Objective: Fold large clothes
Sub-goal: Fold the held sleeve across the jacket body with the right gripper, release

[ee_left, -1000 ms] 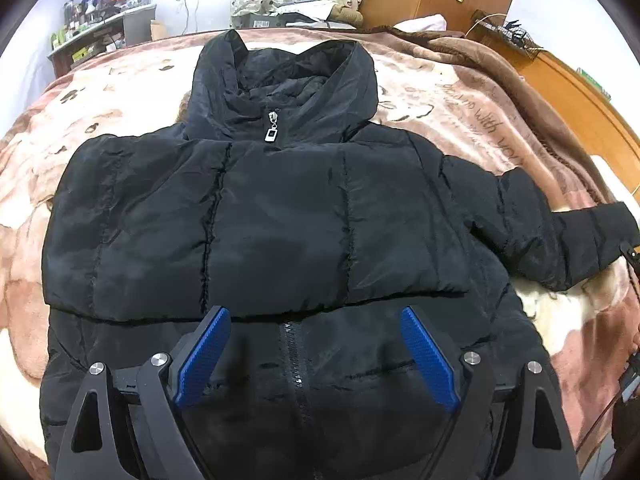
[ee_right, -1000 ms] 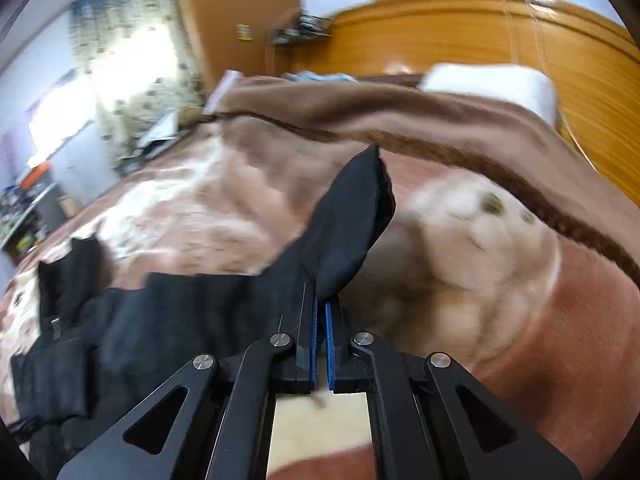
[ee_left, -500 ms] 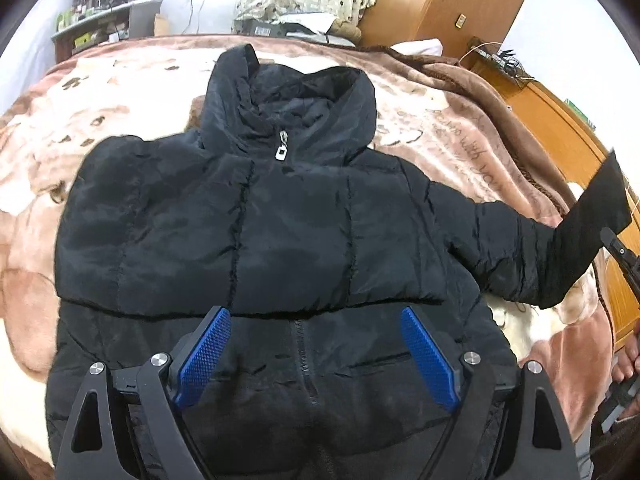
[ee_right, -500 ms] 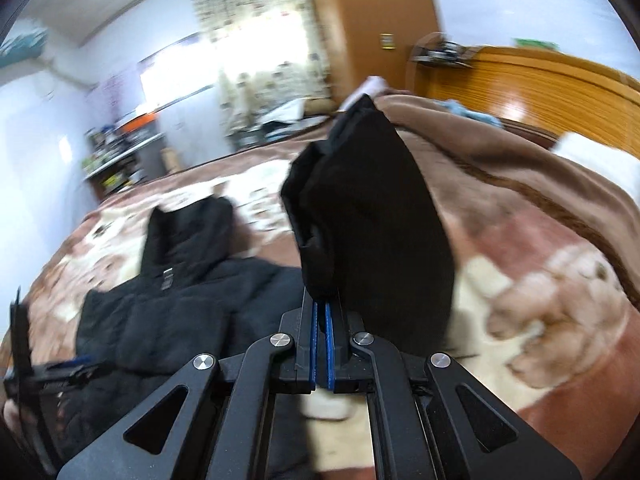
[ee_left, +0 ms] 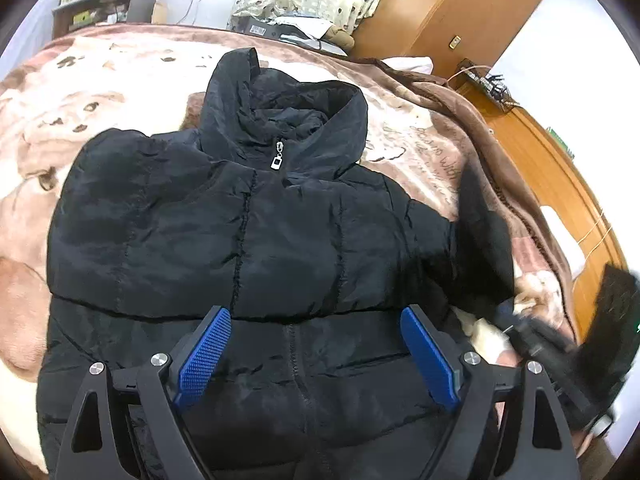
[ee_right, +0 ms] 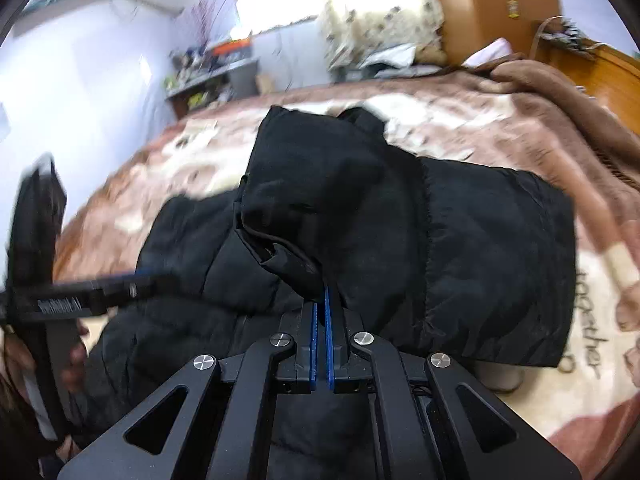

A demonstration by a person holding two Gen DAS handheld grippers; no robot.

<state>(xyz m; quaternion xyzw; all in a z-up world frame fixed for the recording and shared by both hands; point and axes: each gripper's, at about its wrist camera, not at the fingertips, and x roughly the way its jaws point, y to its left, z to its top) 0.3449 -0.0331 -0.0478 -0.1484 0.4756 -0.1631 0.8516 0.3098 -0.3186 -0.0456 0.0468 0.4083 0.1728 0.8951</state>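
The right gripper [ee_right: 320, 308], clenched on the black puffer jacket's [ee_left: 240, 248] sleeve cuff [ee_right: 304, 208], has the jacket body lying ahead and leftward, so the sleeve likely folds that way, while the left gripper [ee_left: 316, 352] hovers spread wide over the hem.

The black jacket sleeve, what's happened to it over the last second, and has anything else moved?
The right gripper, shut on the sleeve cuff throughout, lifted it off the blanket and swung it inward over the jacket body. The left gripper stayed open above the hem; the jacket's body and hood did not move.
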